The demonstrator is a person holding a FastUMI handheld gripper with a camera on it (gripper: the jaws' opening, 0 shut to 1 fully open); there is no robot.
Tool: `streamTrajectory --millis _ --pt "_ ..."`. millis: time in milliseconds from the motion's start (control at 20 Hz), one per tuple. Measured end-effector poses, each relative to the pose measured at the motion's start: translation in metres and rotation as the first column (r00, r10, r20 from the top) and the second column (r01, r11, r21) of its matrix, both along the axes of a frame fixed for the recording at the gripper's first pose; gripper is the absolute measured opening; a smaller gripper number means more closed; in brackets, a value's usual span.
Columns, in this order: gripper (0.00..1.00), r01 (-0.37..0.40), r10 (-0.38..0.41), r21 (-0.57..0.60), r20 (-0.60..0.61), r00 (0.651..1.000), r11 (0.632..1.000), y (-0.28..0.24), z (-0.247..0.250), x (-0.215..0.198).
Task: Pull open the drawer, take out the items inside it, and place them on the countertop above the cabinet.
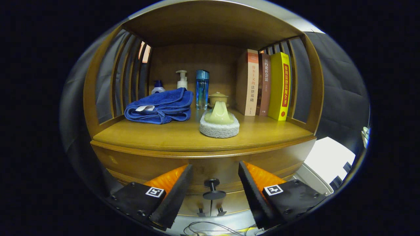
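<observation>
A wooden cabinet stands in front of me, its drawer front (210, 168) closed below the countertop (164, 134). A dark round knob (213, 189) sticks out of the drawer. My gripper (215, 172) is open, and the knob sits in the gap between the two fingers without either finger touching it. Nothing of the drawer's inside shows.
On the countertop lie a folded blue towel (160, 106), a white round pad (219, 127) with a pale green lidded piece on it, a small green cup, a blue bottle (202, 88), two pump bottles and three upright books (267, 85). Slatted side walls and a roof enclose the shelf.
</observation>
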State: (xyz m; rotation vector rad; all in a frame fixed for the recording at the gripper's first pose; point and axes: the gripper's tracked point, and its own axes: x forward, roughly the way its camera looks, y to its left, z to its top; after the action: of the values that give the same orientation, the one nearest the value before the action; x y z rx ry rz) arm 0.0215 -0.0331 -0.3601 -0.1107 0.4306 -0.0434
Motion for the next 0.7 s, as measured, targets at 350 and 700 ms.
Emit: streamTrajectory --millis 350,700 --pt "0.98 0.048 -0.048 0.04 -0.004 0.999 0.998 -0.006 0.005 -0.005" --pt "0.98 0.036 -0.038 0.025 0.068 0.997 0.999 -0.008 0.072 -0.008"
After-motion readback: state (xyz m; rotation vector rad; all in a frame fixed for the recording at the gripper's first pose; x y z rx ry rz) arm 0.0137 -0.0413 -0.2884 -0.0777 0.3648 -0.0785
